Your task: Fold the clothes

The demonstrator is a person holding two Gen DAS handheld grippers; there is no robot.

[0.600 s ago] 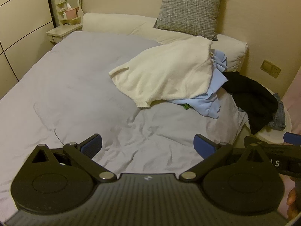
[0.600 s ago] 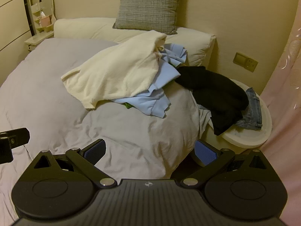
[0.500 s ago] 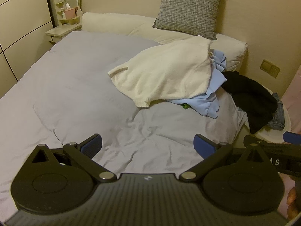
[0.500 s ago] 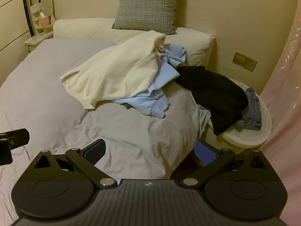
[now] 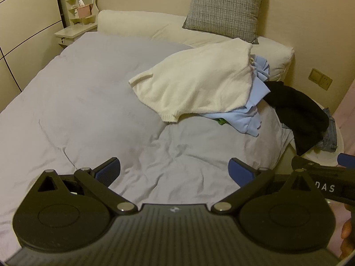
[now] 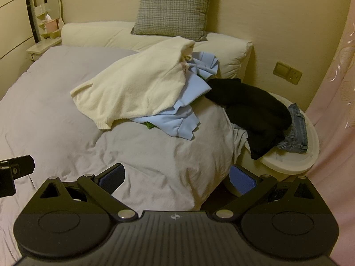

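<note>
The bed [image 5: 93,102] fills the view, its grey duvet rumpled and bare across the near half. Along the headboard side a long cream bolster [image 6: 106,34] runs wall to wall, and a grey checked cushion [image 5: 226,6] leans upright on it. On the far right part of the bed lies the clothes heap: a cream sweater [image 5: 199,84] on top, spread wide, over a light blue garment [image 6: 175,119], with a scrap of green cloth [image 6: 149,125] peeking out beneath. Just beside them a black garment [image 6: 250,108] drapes off the mattress edge onto a round white side table [image 6: 310,155], where folded jeans [image 6: 297,133] sit against it. Down low, the left gripper [image 5: 174,173] hangs over bare duvet, jaws wide and empty; the right gripper [image 6: 176,175] likewise, spread wide, nothing between its blue pads [image 6: 112,176], well short of the heap.
</note>
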